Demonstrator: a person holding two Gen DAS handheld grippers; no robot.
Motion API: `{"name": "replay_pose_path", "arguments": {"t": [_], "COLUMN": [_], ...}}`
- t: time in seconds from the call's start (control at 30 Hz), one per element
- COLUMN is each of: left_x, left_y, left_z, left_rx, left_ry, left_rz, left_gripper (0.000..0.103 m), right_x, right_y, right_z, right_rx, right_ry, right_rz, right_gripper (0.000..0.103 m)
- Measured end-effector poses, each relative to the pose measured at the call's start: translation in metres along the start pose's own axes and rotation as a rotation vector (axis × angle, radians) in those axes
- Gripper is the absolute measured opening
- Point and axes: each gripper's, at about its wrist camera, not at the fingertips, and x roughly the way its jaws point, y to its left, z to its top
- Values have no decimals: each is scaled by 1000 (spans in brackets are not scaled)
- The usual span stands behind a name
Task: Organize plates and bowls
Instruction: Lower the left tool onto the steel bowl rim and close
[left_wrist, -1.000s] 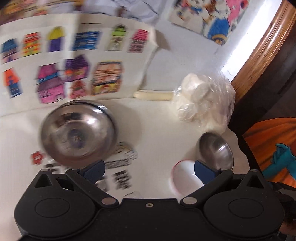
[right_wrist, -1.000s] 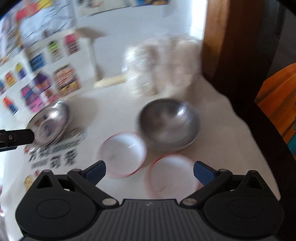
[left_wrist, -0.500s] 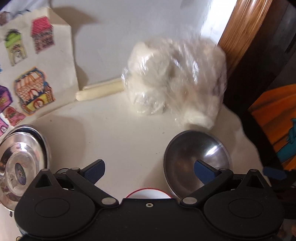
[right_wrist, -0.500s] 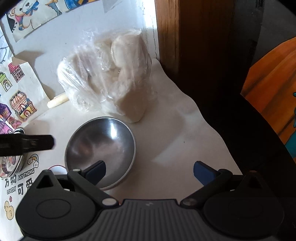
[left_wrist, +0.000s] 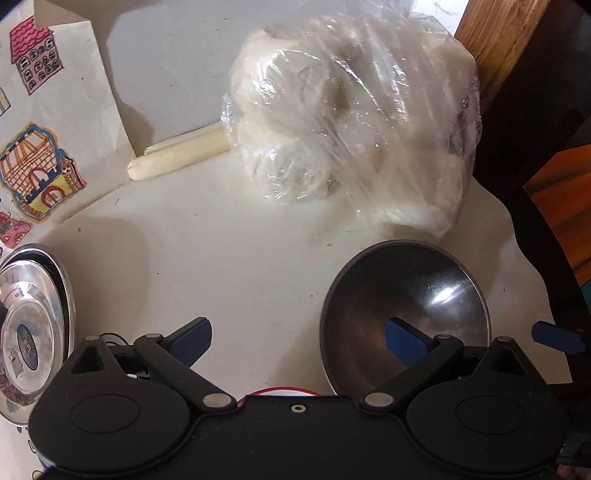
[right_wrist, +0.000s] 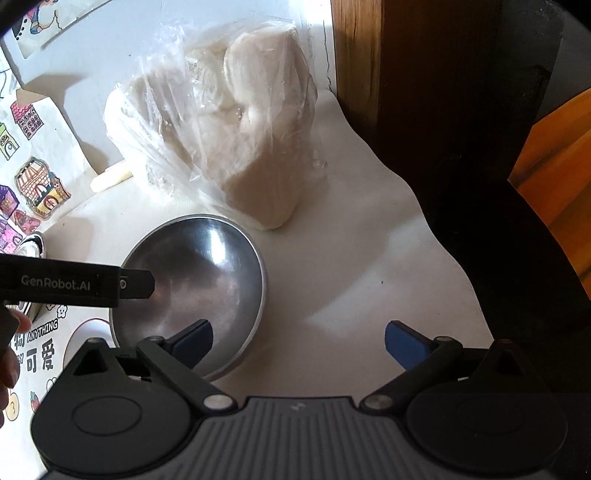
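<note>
A steel bowl stands on the white table, also in the right wrist view. My left gripper is open, its right finger over the bowl's near inside and its left finger outside it. My right gripper is open and empty, its left finger over the bowl's right rim. A second steel bowl sits at the far left. A red-rimmed white bowl peeks out under the left gripper body; one also shows in the right wrist view.
A clear plastic bag of white dough lies behind the bowl, with a pale stick beside it. Sticker sheets cover the left. A wooden post and the table's right edge are close.
Both grippers swung right and moved in toward the steel bowl by the dough bag. The left steel bowl slid to the frame's left edge. Both stayed open.
</note>
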Motion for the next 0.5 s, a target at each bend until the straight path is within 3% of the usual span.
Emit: {"name": "replay_pose_path", "arguments": {"t": [0.17, 0.3, 0.4, 0.5], "left_x": [0, 1, 2, 2], "left_y": [-5, -3, -5, -6], "left_z": [4, 8, 9, 8], "left_rx": [5, -25, -27, -37], "left_ry": [2, 16, 17, 20], "left_rz": [3, -53, -64, -76], "left_gripper": [94, 84, 72, 50], "right_x": [3, 6, 8, 9], "right_y": [-1, -3, -5, -5], "right_z": [0, 1, 1, 3], "right_rx": [14, 44, 69, 76], "right_ry": [19, 48, 60, 61], "right_rz": [6, -3, 15, 36], "right_gripper": [85, 81, 74, 62]}}
